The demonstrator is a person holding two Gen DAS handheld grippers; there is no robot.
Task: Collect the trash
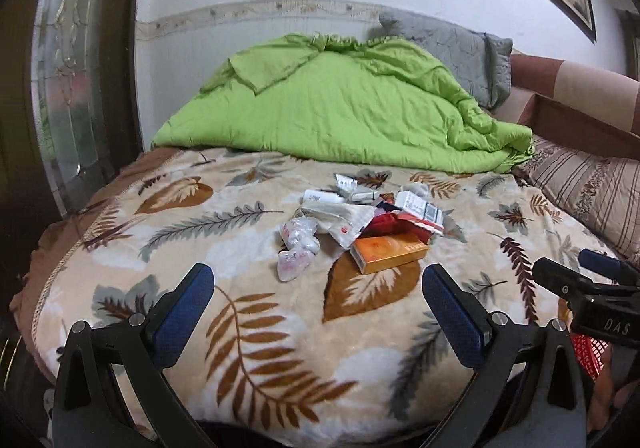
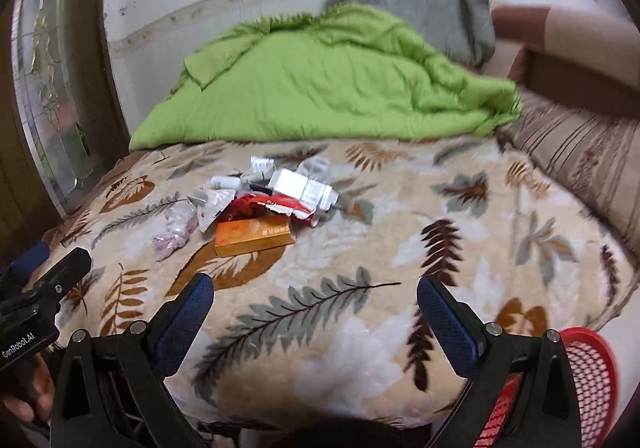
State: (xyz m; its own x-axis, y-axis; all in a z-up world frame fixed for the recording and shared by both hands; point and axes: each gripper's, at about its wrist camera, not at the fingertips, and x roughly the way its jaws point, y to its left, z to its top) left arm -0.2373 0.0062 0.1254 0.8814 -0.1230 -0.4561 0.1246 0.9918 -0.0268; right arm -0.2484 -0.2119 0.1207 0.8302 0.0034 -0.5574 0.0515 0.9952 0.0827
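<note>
Both tongs hovered low over the near edge of a bed covered with a leaf-patterned blanket [image 1: 248,328]. The left tongs [image 1: 318,290] were released, their blue pads wide apart and holding nothing. The right tongs [image 2: 314,298] were also spread wide and empty.

The trash lay in one loose pile near the middle of the blanket, well ahead of both tongs. At the near side of the pile was an orange box [image 1: 389,252], lying flat. Just behind it was a torn red wrapper [image 1: 394,226], and on top of that a white and silver carton [image 1: 420,207]. To the left of the box were crumpled clear plastic bags [image 1: 298,244] with something pink inside. More small white packets [image 1: 346,189] lay at the far side of the pile.

Behind the pile a green quilt [image 1: 344,107] was heaped, with a grey pillow [image 1: 452,43] behind it. A red mesh basket [image 2: 588,380] stood beside the bed, at the right tongs' right finger.
</note>
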